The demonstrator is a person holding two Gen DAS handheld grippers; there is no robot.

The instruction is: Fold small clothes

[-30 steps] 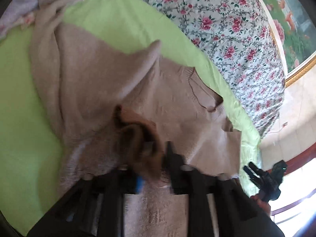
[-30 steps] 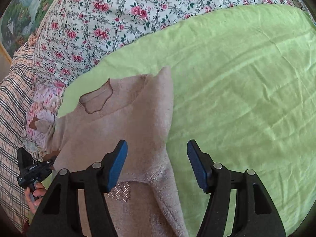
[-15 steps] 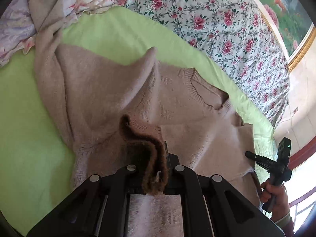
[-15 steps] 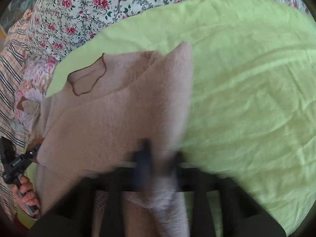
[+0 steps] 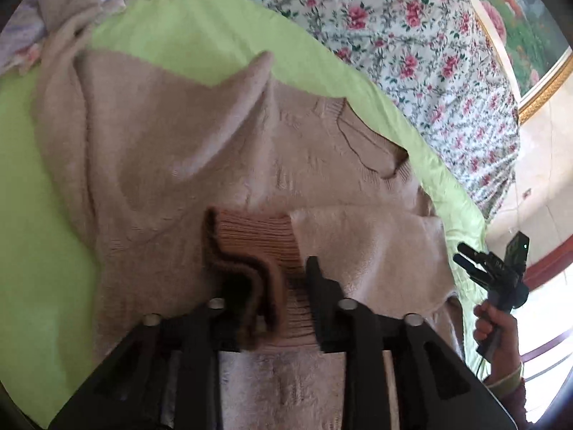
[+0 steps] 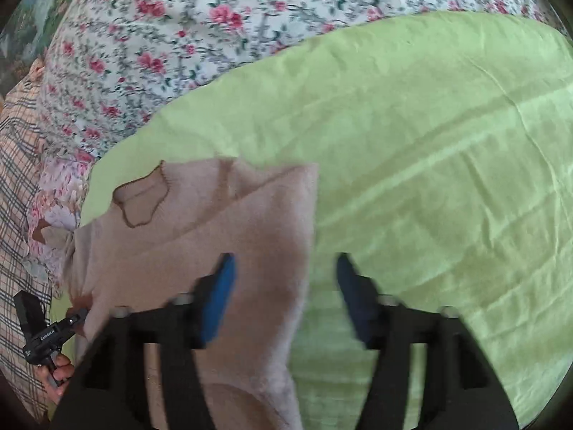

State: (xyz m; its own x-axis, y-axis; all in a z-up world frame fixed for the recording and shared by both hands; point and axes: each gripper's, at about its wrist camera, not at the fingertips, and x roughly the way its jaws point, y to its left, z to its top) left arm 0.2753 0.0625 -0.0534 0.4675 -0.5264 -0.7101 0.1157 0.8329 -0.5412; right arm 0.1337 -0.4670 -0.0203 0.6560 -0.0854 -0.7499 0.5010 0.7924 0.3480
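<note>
A beige knit sweater (image 5: pixel 161 165) lies on the green sheet (image 5: pixel 43 215), neck opening (image 5: pixel 372 147) toward the floral quilt. My left gripper (image 5: pixel 266 279) has its jaws partly apart around the ribbed brown sleeve cuff (image 5: pixel 258 243), which rests on the sweater body; the cuff looks loose between them. My right gripper (image 6: pixel 284 272) is open with blue pads (image 6: pixel 220 297), just over the sweater's folded side edge (image 6: pixel 301 251); it holds nothing. The sweater (image 6: pixel 200 243) and neck opening (image 6: pixel 143 200) show in the right wrist view too.
A floral quilt (image 5: pixel 412 36) lies beyond the green sheet (image 6: pixel 429 143). Plaid fabric (image 6: pixel 18 197) sits at the left of the right wrist view. The other gripper and hand show at each view's edge (image 5: pixel 497 276) (image 6: pixel 43 337). A framed picture (image 5: pixel 530 18) hangs behind.
My left gripper's jaws opened from shut on the cuff, and the cuff spread flat on the sweater. My right gripper closed on the sweater's edge, then opened again and drew back.
</note>
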